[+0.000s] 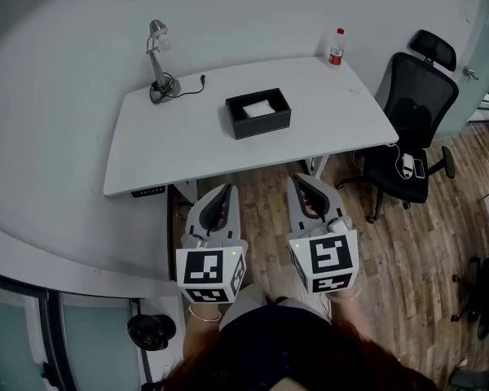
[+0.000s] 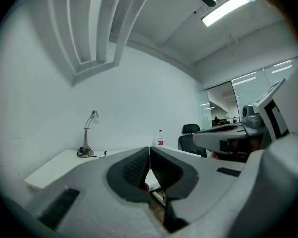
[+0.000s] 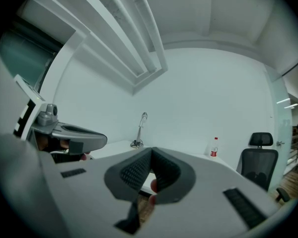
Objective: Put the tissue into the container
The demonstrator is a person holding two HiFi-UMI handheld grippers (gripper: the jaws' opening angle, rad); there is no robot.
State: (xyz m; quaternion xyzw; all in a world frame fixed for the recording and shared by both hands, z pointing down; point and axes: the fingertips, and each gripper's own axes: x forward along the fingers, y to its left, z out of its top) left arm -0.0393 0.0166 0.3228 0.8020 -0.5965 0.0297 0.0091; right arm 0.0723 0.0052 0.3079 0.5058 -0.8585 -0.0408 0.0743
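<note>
I held the left gripper (image 1: 225, 190) and right gripper (image 1: 300, 179) pressed together, empty, short of the table (image 1: 163, 149); what looked like the tissue (image 1: 258, 107) lay in the black container (image 1: 262, 125) at twelve o'clock, which a careless reach could shove.

There are two hand-held grippers, the left hand-held gripper (image 1: 226, 188) and the right hand-held gripper (image 1: 298, 178). There is one desk (image 1: 187, 141), one black container (image 1: 263, 125), one tissue (image 1: 258, 107), one desk lamp (image 1: 157, 55), one bottle (image 1: 337, 47) and one office chair (image 1: 420, 96).
</note>
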